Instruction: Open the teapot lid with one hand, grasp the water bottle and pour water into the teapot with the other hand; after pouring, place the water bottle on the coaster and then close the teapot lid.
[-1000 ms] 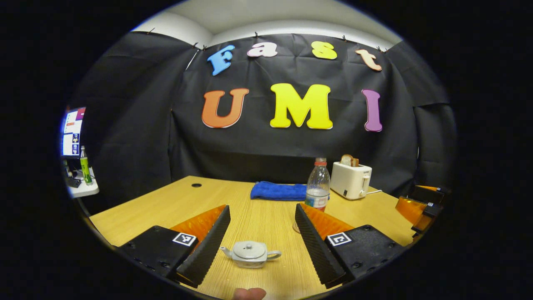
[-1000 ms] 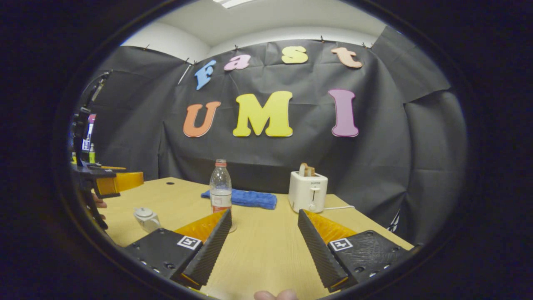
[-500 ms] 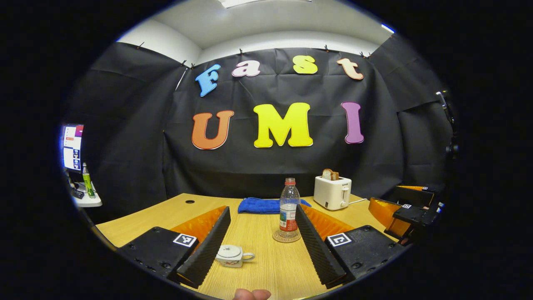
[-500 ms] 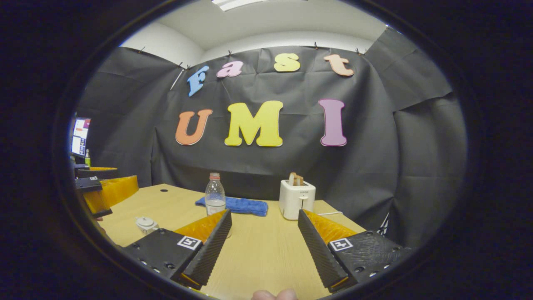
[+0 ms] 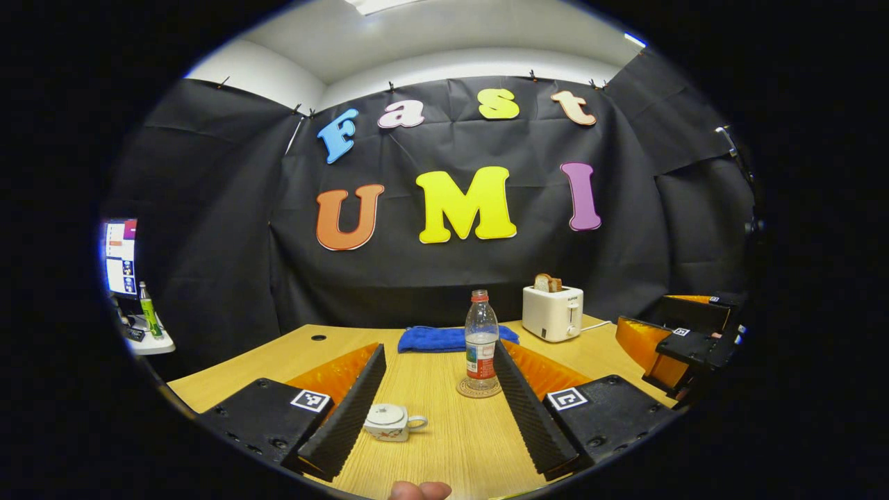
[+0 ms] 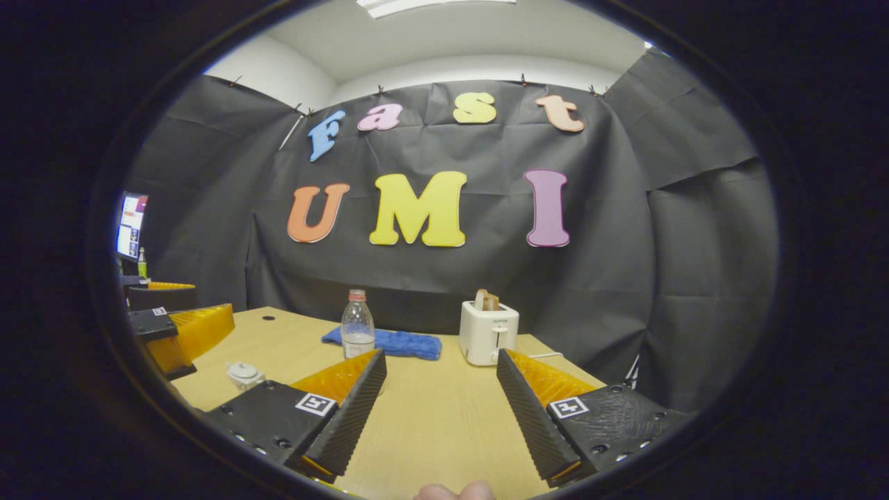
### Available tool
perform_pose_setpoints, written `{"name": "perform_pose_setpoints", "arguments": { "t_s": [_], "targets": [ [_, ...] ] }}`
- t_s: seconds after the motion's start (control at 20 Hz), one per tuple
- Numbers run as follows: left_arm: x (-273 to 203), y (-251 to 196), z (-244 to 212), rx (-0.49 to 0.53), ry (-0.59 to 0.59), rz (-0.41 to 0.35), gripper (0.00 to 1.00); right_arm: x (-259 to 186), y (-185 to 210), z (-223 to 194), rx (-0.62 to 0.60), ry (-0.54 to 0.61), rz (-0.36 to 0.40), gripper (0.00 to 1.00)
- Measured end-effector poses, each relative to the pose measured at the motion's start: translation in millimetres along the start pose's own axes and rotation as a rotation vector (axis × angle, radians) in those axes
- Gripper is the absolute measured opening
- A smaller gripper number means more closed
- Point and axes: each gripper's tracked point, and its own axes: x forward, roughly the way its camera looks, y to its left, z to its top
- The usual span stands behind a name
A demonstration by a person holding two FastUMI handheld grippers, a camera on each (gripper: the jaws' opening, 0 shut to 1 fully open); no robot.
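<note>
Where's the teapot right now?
In the left gripper view, the teapot sits lid-on on the table, just inside the left finger of that hand-held gripper, nearer than the water bottle.

Light wood desk (image 5: 444, 444) with cable hole (image 5: 319, 337) near far left corner. On it: small white teapot (image 5: 390, 422), lid on; water bottle (image 5: 480, 340) upright on round coaster (image 5: 478, 389); blue towel (image 5: 434, 339) at back edge; white toaster (image 5: 553, 313) with bread, back right.
</note>
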Motion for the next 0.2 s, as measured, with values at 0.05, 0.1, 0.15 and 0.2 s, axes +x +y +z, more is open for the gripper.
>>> {"name": "perform_pose_setpoints", "arguments": {
  "t_s": [0.05, 0.1, 0.15, 0.2],
  "targets": [
    [0.1, 0.5, -0.3, 0.002, -0.002, -0.001, 0.97, -0.6, 1.0, 0.1, -0.006, -0.002, -0.002, 0.96],
    [-0.3, 1.6, 0.1, 0.001, -0.002, 0.000, 0.97, -0.9, 2.1, 1.6, -0.007, -0.004, -0.002, 0.99],
    [0.0, 2.6, -0.7, 0.001, 0.001, 0.000, 0.97, -1.4, 3.3, 3.0, -0.006, -0.006, -0.002, 0.99],
    [-1.2, 2.6, -0.4, -0.001, -0.001, 0.001, 0.97, -2.0, 3.1, 2.4, -0.006, -0.007, -0.003, 0.99]
  ]
}}
